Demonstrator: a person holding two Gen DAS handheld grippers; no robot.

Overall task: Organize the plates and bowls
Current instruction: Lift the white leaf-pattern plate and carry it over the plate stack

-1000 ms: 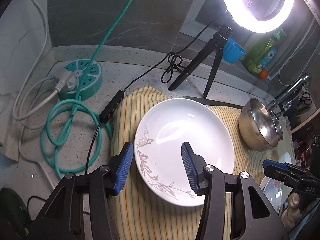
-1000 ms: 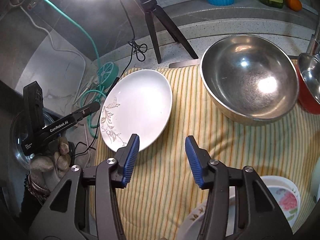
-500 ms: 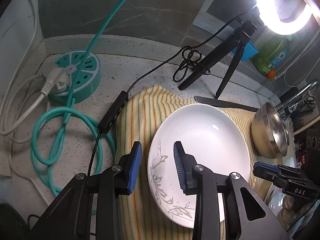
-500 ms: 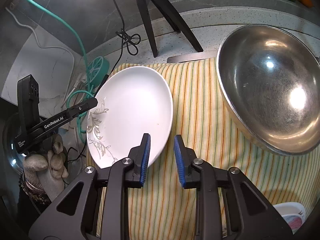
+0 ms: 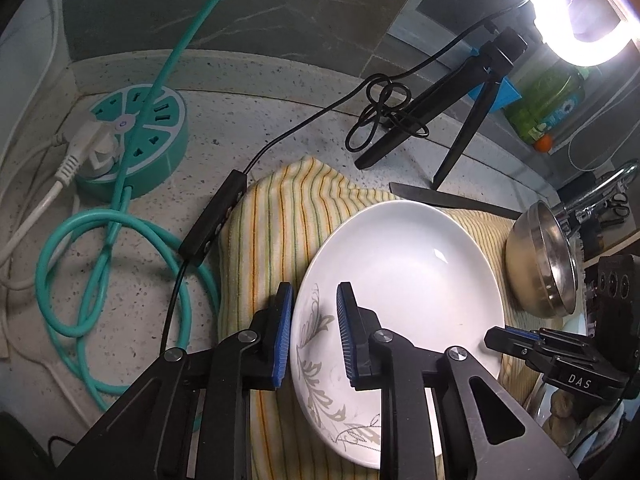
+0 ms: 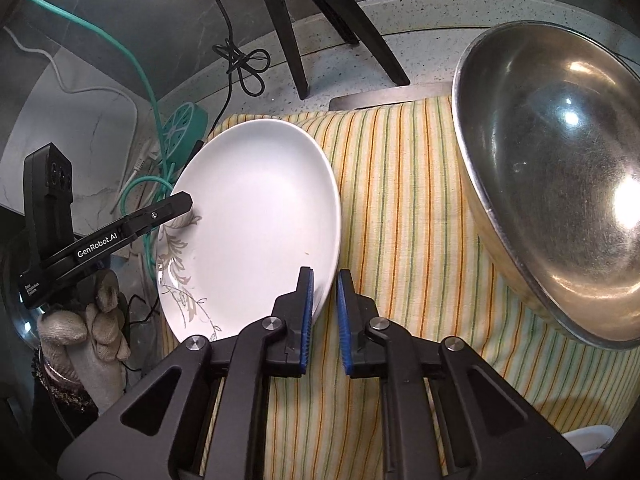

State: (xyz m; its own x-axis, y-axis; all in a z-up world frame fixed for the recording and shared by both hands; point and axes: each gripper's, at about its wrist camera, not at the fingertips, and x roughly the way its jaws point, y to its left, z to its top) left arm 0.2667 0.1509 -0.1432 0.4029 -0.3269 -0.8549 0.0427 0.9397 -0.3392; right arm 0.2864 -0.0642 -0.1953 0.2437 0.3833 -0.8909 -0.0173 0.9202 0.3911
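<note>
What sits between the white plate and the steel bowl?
Only bare striped cloth separates the white plate and steel bowl; the right wrist view shows it.

Left gripper (image 5: pixel 313 334): its blue-padded fingers are straddling the near-left rim of the plate, one pad outside the rim, one over the leaf pattern, with gaps showing either side of the rim.
White plate (image 5: pixel 404 272): it is lying on the striped cloth (image 5: pixel 272 220) (yellow with thin orange and green lines).
Right gripper (image 5: pixel 516 342): its black tip is reaching in at the plate's right edge; whether it is gripping cannot be told.
Steel bowl (image 5: pixel 540 264): it is sitting just right of the plate.
Teal power strip (image 5: pixel 148 140): it is sitting at the far left, its teal cable (image 5: pixel 80 264) looping across the speckled counter (image 5: pixel 256 120).
Black tripod (image 5: pixel 452 112): it is standing behind the cloth, holding up a glowing ring light (image 5: pixel 580 12).
</note>
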